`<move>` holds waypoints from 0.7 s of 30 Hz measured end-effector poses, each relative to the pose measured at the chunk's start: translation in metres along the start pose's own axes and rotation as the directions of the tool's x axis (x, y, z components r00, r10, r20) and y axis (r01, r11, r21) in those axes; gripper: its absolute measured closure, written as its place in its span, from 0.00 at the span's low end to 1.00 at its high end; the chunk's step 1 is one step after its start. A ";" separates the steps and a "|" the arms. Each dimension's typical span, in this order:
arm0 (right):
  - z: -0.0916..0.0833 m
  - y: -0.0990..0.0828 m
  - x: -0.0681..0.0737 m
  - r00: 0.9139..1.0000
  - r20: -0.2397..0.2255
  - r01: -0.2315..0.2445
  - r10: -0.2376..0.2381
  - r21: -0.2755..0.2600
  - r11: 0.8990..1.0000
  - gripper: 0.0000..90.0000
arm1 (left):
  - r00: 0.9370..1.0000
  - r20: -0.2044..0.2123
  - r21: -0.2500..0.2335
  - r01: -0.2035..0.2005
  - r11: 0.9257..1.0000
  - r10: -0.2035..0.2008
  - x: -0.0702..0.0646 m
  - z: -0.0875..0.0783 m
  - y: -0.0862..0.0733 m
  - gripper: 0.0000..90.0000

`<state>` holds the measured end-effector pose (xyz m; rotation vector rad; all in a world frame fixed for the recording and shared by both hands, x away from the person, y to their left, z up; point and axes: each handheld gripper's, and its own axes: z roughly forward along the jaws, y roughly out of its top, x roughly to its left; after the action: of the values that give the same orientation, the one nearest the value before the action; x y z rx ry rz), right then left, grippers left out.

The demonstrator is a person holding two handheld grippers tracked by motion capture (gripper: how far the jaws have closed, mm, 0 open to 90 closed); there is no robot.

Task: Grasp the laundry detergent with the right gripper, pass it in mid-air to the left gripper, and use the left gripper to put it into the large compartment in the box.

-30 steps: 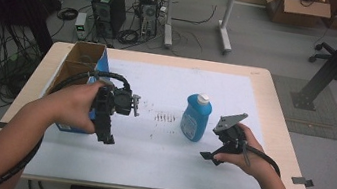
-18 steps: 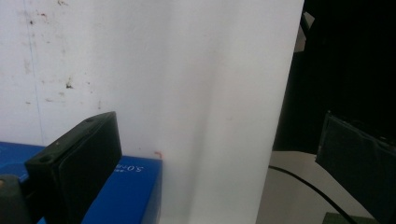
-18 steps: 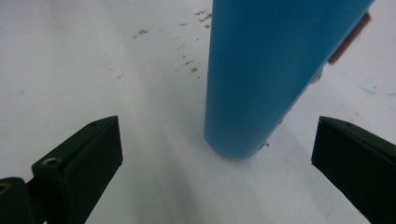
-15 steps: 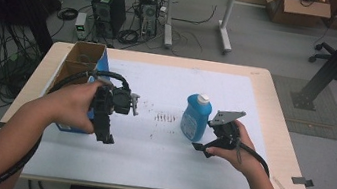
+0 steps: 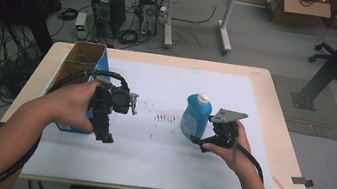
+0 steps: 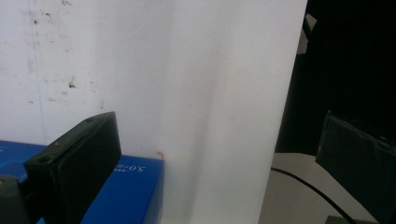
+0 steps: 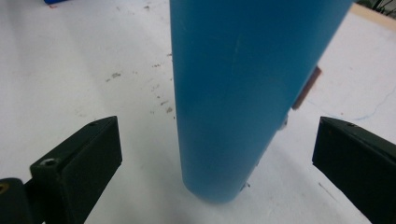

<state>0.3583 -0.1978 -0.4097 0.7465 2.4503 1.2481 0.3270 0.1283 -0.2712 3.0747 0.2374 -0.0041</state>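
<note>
Right gripper (image 5: pixel 196 141): moved closer, jaws wide open around the blue bottle (image 5: pixel 195 117), not touching.
Left gripper (image 5: pixel 108 138): same spot, jaws wide open, empty.

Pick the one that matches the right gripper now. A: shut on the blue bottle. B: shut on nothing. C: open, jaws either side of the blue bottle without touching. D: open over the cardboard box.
C: the right gripper has its jaws wide apart, with gaps to the upright blue bottle between them.

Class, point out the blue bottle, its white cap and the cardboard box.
blue bottle (image 5: pixel 193 119), high view, middle of its body
white cap (image 5: pixel 203 98), high view, its top
cardboard box (image 5: pixel 81 59), high view, its open brown inside
</note>
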 end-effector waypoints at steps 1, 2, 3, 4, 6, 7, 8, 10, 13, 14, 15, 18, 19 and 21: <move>0.001 0.000 0.001 1.000 0.007 -0.002 0.002 -0.008 1.000 0.01 | 1.000 0.000 -0.001 -0.001 1.000 0.001 0.000 0.000 0.000 0.00; 0.001 0.000 0.001 1.000 0.010 -0.006 0.007 -0.014 1.000 0.01 | 1.000 0.001 0.001 -0.003 1.000 0.003 0.000 0.000 0.001 0.00; 0.001 0.000 0.001 1.000 0.010 -0.006 0.007 -0.014 1.000 0.01 | 1.000 0.001 0.001 -0.003 1.000 0.003 0.000 0.000 0.001 0.00; 0.003 -0.001 0.002 1.000 0.025 -0.009 0.009 -0.023 1.000 0.01 | 1.000 0.001 0.005 -0.007 1.000 0.007 0.000 0.000 0.001 0.00; 0.004 -0.002 0.001 0.999 0.042 -0.017 0.018 -0.029 0.999 0.01 | 1.000 0.001 0.002 -0.007 1.000 0.007 -0.001 0.000 0.001 0.00; 0.005 -0.002 0.001 0.999 0.045 -0.023 0.024 -0.033 0.999 0.01 | 1.000 0.001 0.002 -0.007 1.000 0.007 -0.001 0.000 0.001 0.00; 0.006 -0.002 0.001 0.999 0.047 -0.025 0.027 -0.034 0.999 0.01 | 1.000 0.001 0.000 -0.007 1.000 0.007 0.000 0.000 0.001 0.00; 0.008 -0.003 0.002 0.998 0.055 -0.031 0.033 -0.041 0.999 0.01 | 1.000 0.001 0.002 -0.005 1.000 0.005 0.000 0.000 0.000 0.00; 0.011 -0.003 0.005 0.997 0.079 -0.023 0.026 -0.047 0.999 0.01 | 1.000 -0.004 -0.006 -0.003 1.000 0.003 0.000 0.000 -0.001 0.00; 0.012 -0.003 0.005 0.997 0.076 -0.026 0.030 -0.055 0.998 0.01 | 1.000 -0.003 -0.008 -0.002 1.000 0.002 0.000 0.000 -0.001 0.00; 0.013 -0.004 0.006 0.997 0.073 -0.026 0.031 -0.063 0.998 0.01 | 1.000 -0.005 -0.009 -0.007 1.000 0.007 0.000 0.000 -0.001 0.00; 0.017 -0.005 0.008 0.995 0.091 -0.027 0.035 -0.086 0.996 0.01 | 1.000 -0.002 -0.005 -0.002 1.000 0.002 0.000 0.001 -0.001 0.00; 0.017 -0.005 0.008 0.995 0.092 -0.028 0.036 -0.093 0.995 0.01 | 1.000 -0.002 -0.007 -0.003 1.000 0.003 0.000 0.001 -0.001 0.00; 0.020 -0.005 0.009 0.994 0.102 -0.028 0.039 -0.105 0.994 0.00 | 1.000 -0.002 -0.004 -0.005 1.000 0.005 -0.001 0.002 0.000 0.00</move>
<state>0.3589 -0.1819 -0.4260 0.8064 2.2805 1.3030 0.3261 0.1283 -0.2732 3.0716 0.2301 -0.0001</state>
